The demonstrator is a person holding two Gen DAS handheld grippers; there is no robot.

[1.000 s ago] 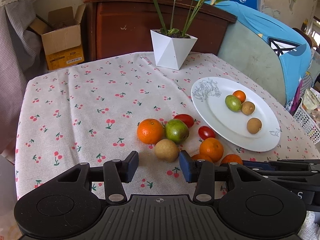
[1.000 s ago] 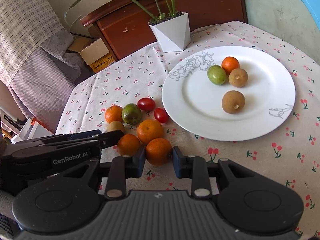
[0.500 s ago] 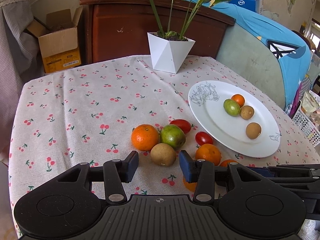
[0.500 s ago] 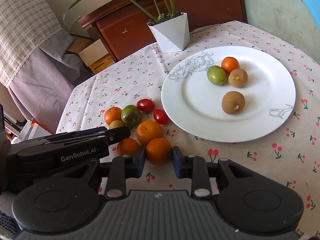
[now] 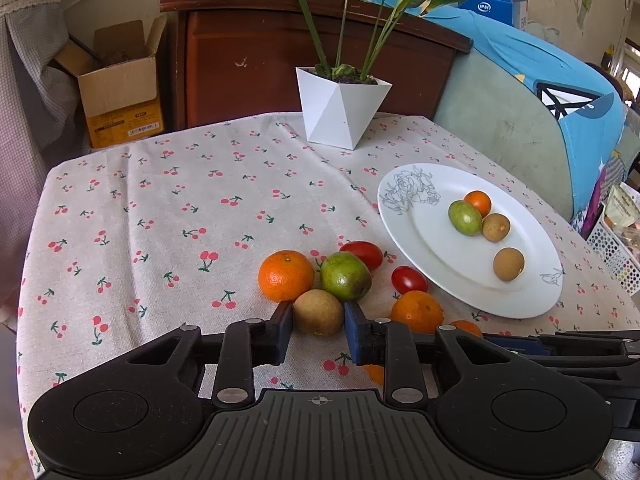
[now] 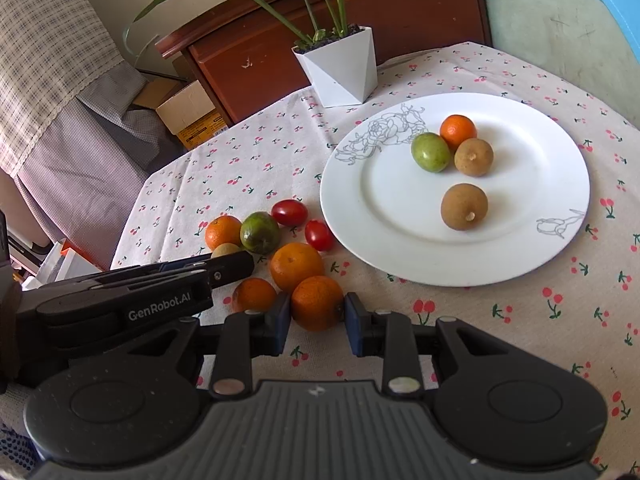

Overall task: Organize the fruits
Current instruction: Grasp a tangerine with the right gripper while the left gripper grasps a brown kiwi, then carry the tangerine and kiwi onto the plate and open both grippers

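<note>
Now: left tool point(image 5: 319, 326) jaws just closed, gripping longan point(image 5: 319, 312); right tool point(image 6: 316, 316) clamped on tangerine point(image 6: 317, 303). Plate point(image 6: 560, 240) lies beyond right tool, toward desk's right edge.

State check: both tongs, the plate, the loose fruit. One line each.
left tongs: just closed, shut on brown fruit
right tongs: shut on orange
plate: holds four fruits
green fruit: loose on tablecloth
cherry tomatoes: two, loose beside plate
</note>
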